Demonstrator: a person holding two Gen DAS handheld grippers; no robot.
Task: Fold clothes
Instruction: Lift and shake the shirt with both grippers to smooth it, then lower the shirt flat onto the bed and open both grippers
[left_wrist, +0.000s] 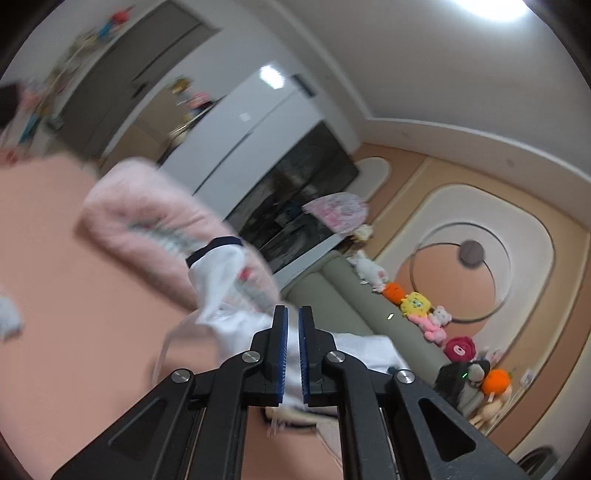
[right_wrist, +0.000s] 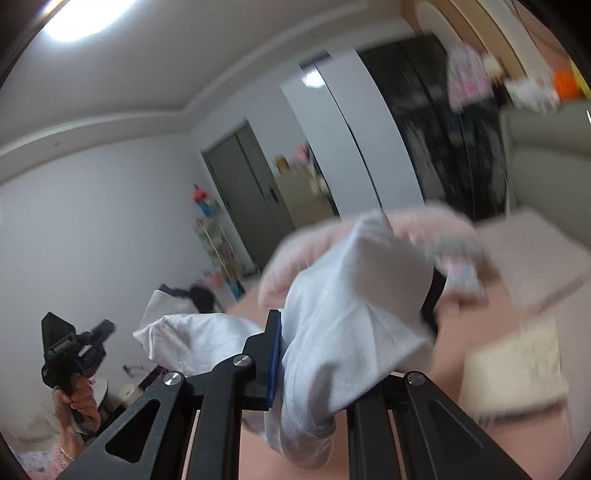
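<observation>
Pink bedding covers the bed (left_wrist: 55, 258), with a fluffy pink blanket (left_wrist: 147, 221) bunched on it. Above the bed, a white garment (right_wrist: 351, 295) with dark trim hangs in the air between both claws. The left gripper (left_wrist: 291, 314) is clenched on one edge of the cloth, which spills forward and to its left. The right gripper (right_wrist: 295, 332) pinches another part; its right finger is buried under fabric. The garment's long axis seems to run from claw to claw, crumpled, so spreading it flat likely needs both pulling apart.
</observation>
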